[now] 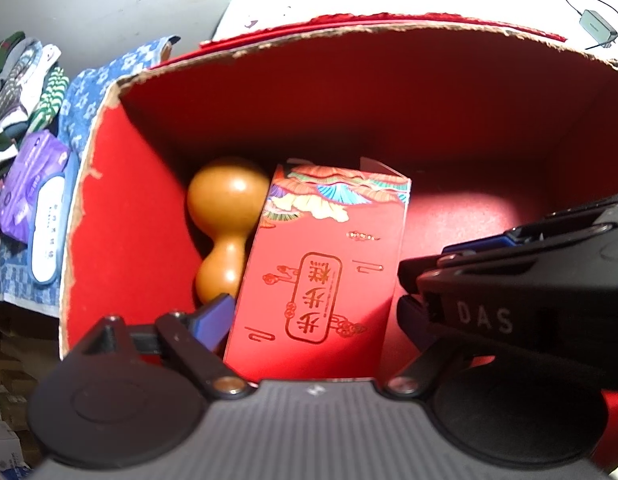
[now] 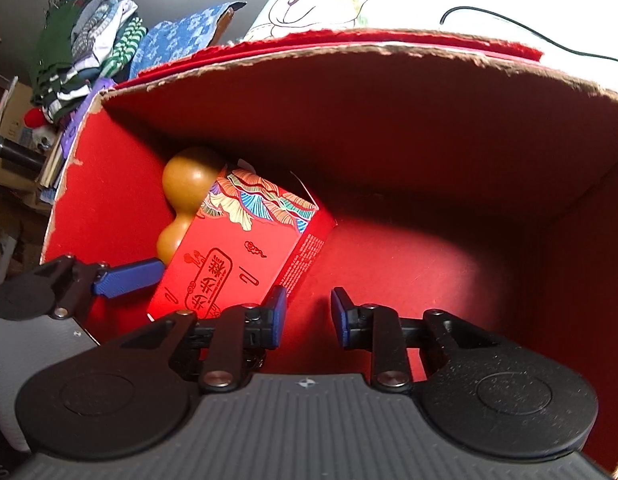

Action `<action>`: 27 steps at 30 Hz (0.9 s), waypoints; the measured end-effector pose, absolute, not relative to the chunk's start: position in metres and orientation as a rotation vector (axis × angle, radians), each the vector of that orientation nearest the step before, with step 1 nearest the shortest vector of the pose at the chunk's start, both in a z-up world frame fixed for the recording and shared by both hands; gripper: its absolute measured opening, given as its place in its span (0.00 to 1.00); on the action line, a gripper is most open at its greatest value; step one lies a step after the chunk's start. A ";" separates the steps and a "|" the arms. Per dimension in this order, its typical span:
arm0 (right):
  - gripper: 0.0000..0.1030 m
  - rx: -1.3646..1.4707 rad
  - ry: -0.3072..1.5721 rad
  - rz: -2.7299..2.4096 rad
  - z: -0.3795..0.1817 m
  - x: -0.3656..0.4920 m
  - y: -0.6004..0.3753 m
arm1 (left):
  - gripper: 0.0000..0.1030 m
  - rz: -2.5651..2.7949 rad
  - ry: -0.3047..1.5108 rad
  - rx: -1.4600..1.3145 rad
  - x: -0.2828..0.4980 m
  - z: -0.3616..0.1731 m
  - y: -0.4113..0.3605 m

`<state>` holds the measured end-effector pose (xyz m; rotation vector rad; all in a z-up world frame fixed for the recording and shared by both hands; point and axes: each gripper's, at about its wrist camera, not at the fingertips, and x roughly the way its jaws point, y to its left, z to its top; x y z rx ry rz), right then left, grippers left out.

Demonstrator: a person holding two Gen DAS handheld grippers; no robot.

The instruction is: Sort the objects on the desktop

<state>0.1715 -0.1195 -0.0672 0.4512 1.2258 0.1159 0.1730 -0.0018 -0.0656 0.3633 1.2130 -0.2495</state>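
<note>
Inside the big red box (image 1: 389,92), a red carton (image 1: 321,276) with gold Chinese characters lay against a gourd (image 1: 225,232). The left tool (image 1: 315,304) straddled the carton, spread wide and not pressing it. The right tool (image 2: 309,312), marked "DAS", gaped empty beside it.

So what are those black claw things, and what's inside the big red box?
They are grabbers that a person holds, one in each hand. Each has a camera looking along its two fingers, so one picture comes from the left hand and one from the right. Both look down into a big red box with torn edges. Inside lie a wooden gourd and a red carton with gold writing. The carton sits between the fingers of the left gripper; I cannot tell if they squeeze it. The right gripper is open and holds nothing.
</note>
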 end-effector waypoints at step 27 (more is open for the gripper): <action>0.43 0.545 1.202 0.011 -0.071 0.168 -0.132 | 0.88 -0.189 1.174 0.367 0.178 -0.065 0.007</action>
